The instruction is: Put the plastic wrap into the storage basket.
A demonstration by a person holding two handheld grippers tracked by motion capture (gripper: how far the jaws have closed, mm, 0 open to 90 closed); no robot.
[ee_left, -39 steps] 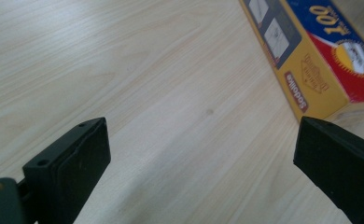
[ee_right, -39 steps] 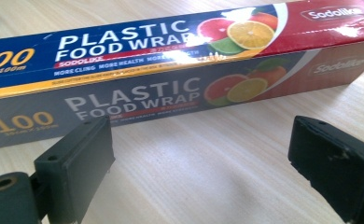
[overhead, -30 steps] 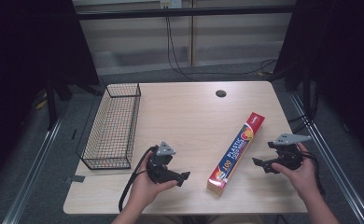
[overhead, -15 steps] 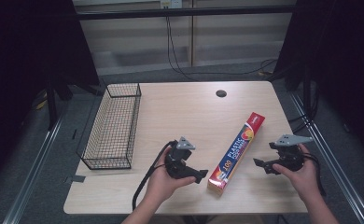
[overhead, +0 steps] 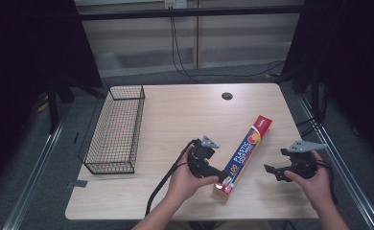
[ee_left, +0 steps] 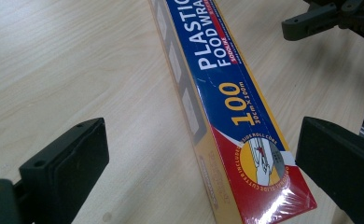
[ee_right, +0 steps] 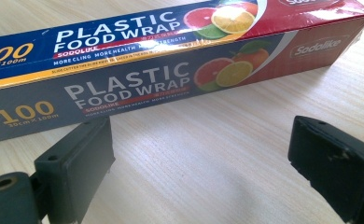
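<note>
Right now the plastic wrap box (overhead: 243, 154) lies flat on the counter (overhead: 175, 115), slanted, its near end by the front edge, between the two grippers. Left gripper (overhead: 218, 176) sits at that near end w/ fingers (ee_left: 66, 161) spread wide, one either side of the box end, neither touching it as far as the left gripper view shows.

Risks, as I judge them: the box is long and the grip point is at the very end, so lifting from there would likely let the far end droop or swing. The film wrapping looks glossy, so it could slip once clamped. If the fingers close off-centre, one may shove the box sideways toward the counter edge instead of pinching it.

Right gripper (overhead: 271, 171) hovers just right of the box, well apart from it, fingers (ee_right: 80, 163) also wide, holding nothing, facing the box's long side.

Wire basket (overhead: 115, 129) stands at the left, away from both.
</note>
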